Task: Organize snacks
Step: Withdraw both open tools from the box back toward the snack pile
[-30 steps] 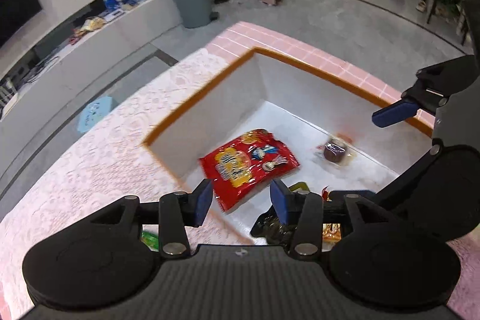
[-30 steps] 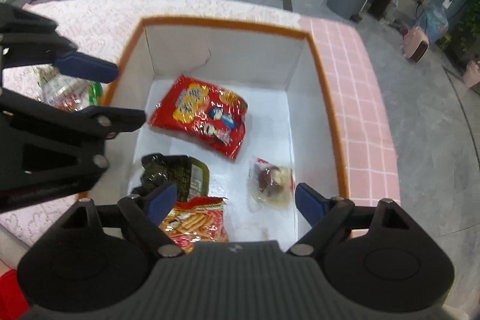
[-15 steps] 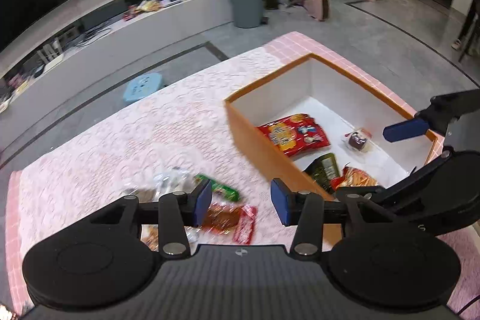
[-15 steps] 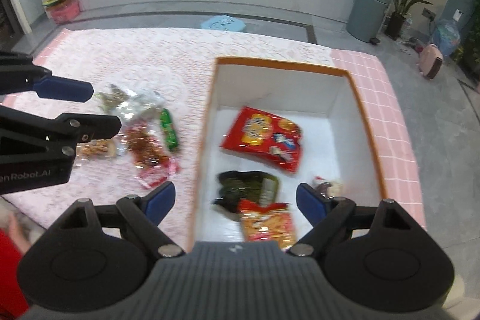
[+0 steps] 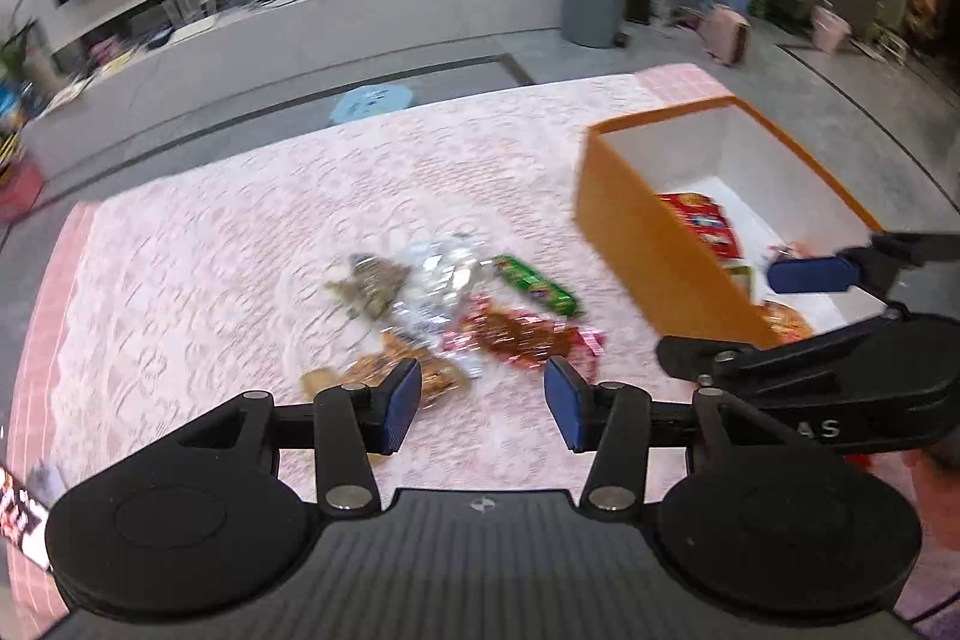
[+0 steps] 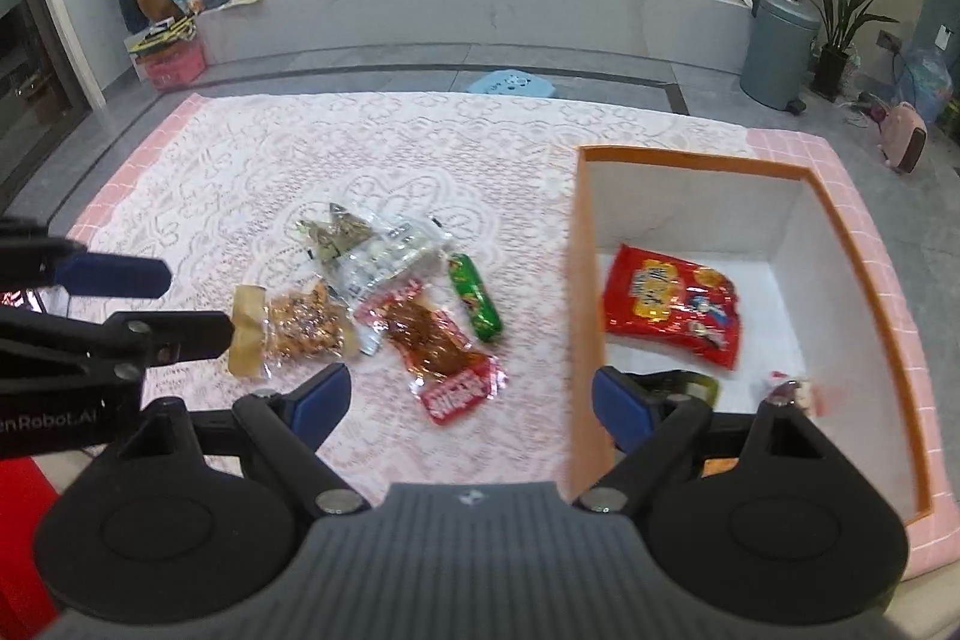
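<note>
Both grippers hang above the near edge of the counter [image 6: 240, 148], which is covered in pink lace. The left gripper [image 5: 478, 398] is parted to a middling width and holds nothing; the right gripper [image 6: 471, 403] is spread wide and empty, its right finger over the near left wall of the box [image 6: 585, 316]. The orange-rimmed box sits at the counter's right end, close to the right edge. Inside it lie a red bag [image 6: 672, 313], a dark packet [image 6: 690, 385] and a small wrapped sweet [image 6: 792, 391] (blurred). The loose snacks cluster mid-counter, apart from the box: a green stick [image 6: 474, 305], a red-labelled pouch [image 6: 441, 349], a brown nut pack [image 6: 294, 325], a clear pack [image 6: 390, 253] and a greenish pack [image 6: 336, 235], several overlapping. Bare lace lies open all round the pile, widest toward the far and left edges.
</note>
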`<state>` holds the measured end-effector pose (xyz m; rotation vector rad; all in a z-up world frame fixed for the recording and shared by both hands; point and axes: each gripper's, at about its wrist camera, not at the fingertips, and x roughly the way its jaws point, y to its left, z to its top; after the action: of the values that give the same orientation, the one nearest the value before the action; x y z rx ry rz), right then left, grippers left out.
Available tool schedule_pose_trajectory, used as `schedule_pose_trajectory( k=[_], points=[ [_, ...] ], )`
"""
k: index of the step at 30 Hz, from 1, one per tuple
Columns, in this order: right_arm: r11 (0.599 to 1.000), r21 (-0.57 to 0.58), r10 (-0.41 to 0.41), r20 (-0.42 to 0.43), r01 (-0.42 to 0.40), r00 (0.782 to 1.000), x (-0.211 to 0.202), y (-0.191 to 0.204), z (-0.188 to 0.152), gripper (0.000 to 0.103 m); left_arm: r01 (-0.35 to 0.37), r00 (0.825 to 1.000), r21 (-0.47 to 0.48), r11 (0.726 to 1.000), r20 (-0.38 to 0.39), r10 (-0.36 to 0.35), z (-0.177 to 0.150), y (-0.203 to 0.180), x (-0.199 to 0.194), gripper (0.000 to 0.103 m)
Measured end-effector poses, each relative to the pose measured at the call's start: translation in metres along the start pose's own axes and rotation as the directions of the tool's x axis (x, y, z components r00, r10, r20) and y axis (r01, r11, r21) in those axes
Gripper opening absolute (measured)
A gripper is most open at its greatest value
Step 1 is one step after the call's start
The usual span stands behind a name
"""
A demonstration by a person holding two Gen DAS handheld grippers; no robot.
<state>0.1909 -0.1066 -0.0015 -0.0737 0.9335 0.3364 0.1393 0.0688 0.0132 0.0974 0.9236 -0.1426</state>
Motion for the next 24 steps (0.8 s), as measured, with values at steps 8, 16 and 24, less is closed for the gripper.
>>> schedule_pose_trajectory(
  k=[8, 16, 24],
  points=[
    [1.000, -0.019, -0.017, 0.086, 0.019, 0.996, 0.033, 0.030, -0.016, 0.085, -0.002, 0.999, -0.092, 0.996, 0.052, 0.007, -0.025, 0.044, 0.019, 0.056],
    [1.000, -0.016, 0.002, 0.068, -0.001, 0.998, 0.076, 0.037, -0.025, 0.079, 0.038, 0.998, -0.167, 0.985, 0.047, -0.030, -0.041, 0.073, 0.046, 0.056],
    [0.999, -0.046, -0.004, 0.052, 0.007, 0.999, 0.105, 0.038, -0.025, 0.077, 0.062, 0.998, -0.186, 0.981, 0.008, -0.061, -0.046, 0.083, 0.078, 0.056]
  ],
)
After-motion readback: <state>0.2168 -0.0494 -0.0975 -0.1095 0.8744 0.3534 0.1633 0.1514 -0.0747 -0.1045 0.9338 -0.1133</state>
